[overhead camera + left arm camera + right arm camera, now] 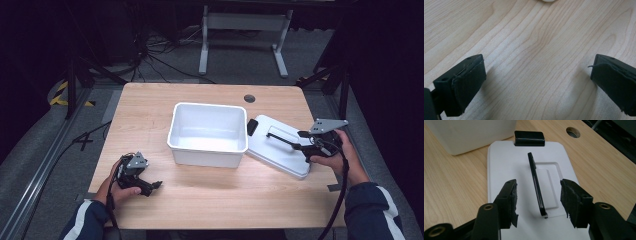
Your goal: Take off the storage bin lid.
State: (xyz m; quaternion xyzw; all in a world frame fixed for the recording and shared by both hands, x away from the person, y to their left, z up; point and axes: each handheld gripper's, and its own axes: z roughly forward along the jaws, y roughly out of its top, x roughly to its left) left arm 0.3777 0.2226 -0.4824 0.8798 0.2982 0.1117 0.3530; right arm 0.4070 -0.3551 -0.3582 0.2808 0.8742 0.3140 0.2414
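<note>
From the high view we see the white bin point(207, 134) standing open in the middle of the wooden table point(150, 100), its lid point(277, 145) lying flat just to its right, one corner close against the bin wall. Our right gripper point(290, 141) reaches over the lid along its black handle point(281, 139), while our left gripper point(156, 185) rests near the front left of the table, well apart from the bin.

In the left gripper view, the jaws stand wide and released over bare table point(536, 50), nothing between them.

In the right gripper view, the lid point(506, 165) lies beneath us, its black latch point(529, 138) at the far edge next to the bin point(471, 132). The thin upright handle point(536, 185) runs between the pads point(512, 200) of the right gripper point(539, 201), which stand apart from it on both sides, so the jaws are released, not grasping.

We judge the step in hand to be taking or leaving this handle. To do it well we should keep the handle centred between the pads, square to its length, and close near its middle so the lid lifts level rather than tipping; if we are backing away, we should draw straight back without brushing it
</note>
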